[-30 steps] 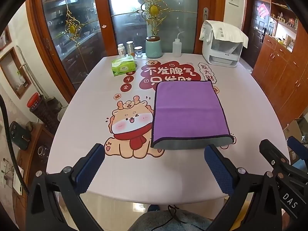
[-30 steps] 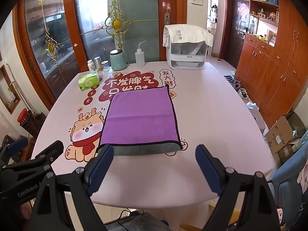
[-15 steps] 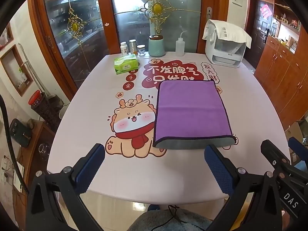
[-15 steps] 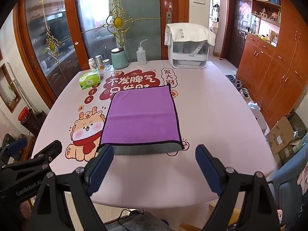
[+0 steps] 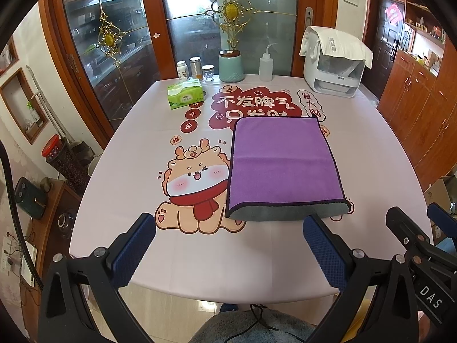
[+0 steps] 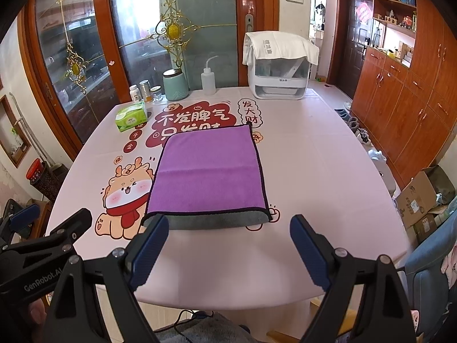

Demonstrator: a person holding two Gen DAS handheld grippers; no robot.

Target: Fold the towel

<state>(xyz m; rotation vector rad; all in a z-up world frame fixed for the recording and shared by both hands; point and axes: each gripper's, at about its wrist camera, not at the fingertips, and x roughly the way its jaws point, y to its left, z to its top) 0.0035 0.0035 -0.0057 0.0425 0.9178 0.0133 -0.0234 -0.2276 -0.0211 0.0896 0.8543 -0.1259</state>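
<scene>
A purple towel (image 5: 281,165) with a grey underside lies folded flat on the pink printed table (image 5: 142,131); its grey folded edge faces me. It also shows in the right wrist view (image 6: 208,174). My left gripper (image 5: 228,245) is open and empty, held over the near table edge, short of the towel. My right gripper (image 6: 227,245) is open and empty, also short of the towel's near edge. Part of the right gripper (image 5: 414,245) shows at the right of the left wrist view, and part of the left gripper (image 6: 51,243) at the left of the right wrist view.
A green tissue pack (image 5: 185,97), small jars (image 5: 195,68), a teal canister (image 5: 231,65) and a squeeze bottle (image 5: 265,64) stand at the table's far edge. A white appliance (image 5: 334,65) sits at the far right. Wooden cabinets (image 6: 414,85) line the right wall.
Both views have shifted slightly, so the towel sits a little lower and nearer in frame. Both grippers stay open and the towel has not moved.
</scene>
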